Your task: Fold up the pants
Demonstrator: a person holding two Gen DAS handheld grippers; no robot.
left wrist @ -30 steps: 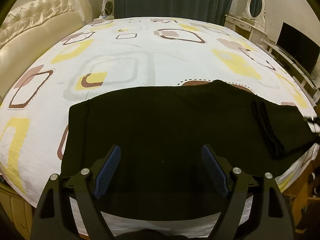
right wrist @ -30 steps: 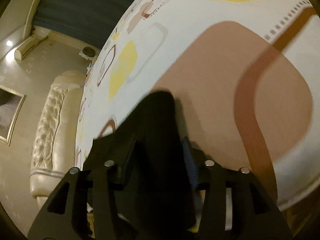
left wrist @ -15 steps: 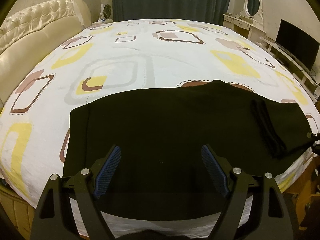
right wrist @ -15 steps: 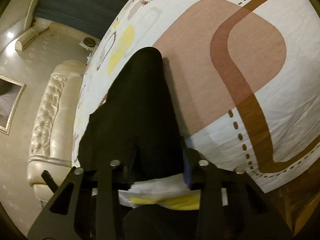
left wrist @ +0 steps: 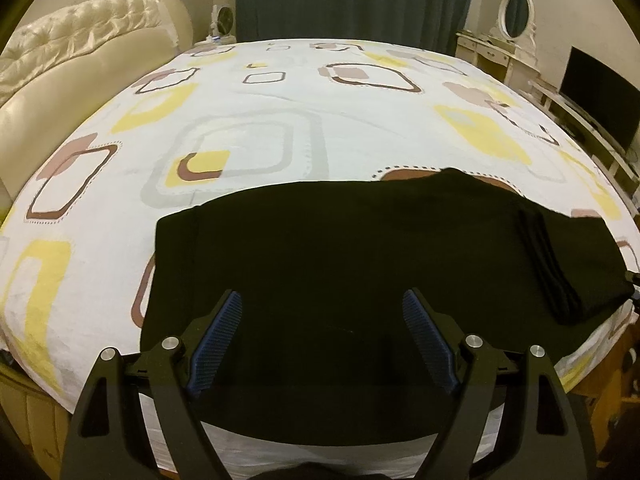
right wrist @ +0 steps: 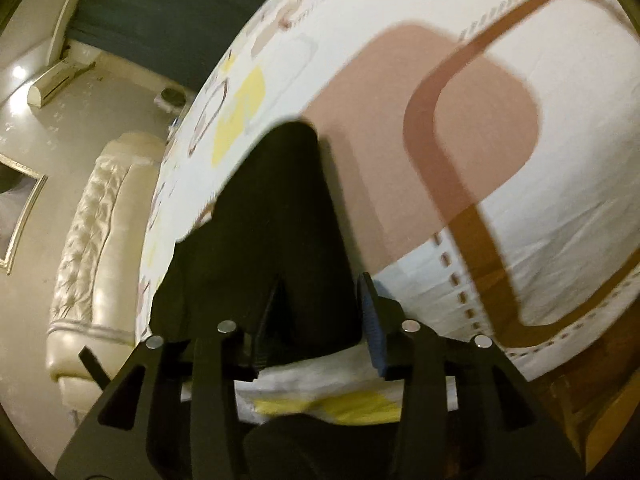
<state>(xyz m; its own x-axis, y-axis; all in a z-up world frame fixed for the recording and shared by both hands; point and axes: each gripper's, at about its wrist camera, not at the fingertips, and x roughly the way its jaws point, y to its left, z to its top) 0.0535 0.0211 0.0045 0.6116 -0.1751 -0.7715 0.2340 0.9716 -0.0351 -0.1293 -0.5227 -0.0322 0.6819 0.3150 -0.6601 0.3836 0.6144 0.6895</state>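
Observation:
Black pants (left wrist: 340, 248) lie flat across the near part of the patterned bedsheet (left wrist: 280, 92), with a folded ridge toward their right end. My left gripper (left wrist: 322, 296) hovers open over the pants near the bed's front edge, with nothing between its blue pads. In the right wrist view the narrow end of the pants (right wrist: 280, 200) runs in between the fingers of my right gripper (right wrist: 323, 282). Its jaws are opening with the cloth between them, and the blue right pad (right wrist: 372, 320) sits just beside the cloth edge. A tip of that gripper (left wrist: 634, 280) shows at the pants' right end.
A cream tufted headboard (left wrist: 80, 52) borders the bed on the left. Dark curtains (left wrist: 352, 0) hang behind it. A white dressing table with an oval mirror (left wrist: 516, 16) and a dark TV screen (left wrist: 600, 96) stand at the right. The wooden bed frame (right wrist: 592, 380) runs along the near edge.
In the right wrist view the jaws narrowed on the pants' end, then widened again, and the gripper drew back toward the bed edge. The left gripper stayed put.

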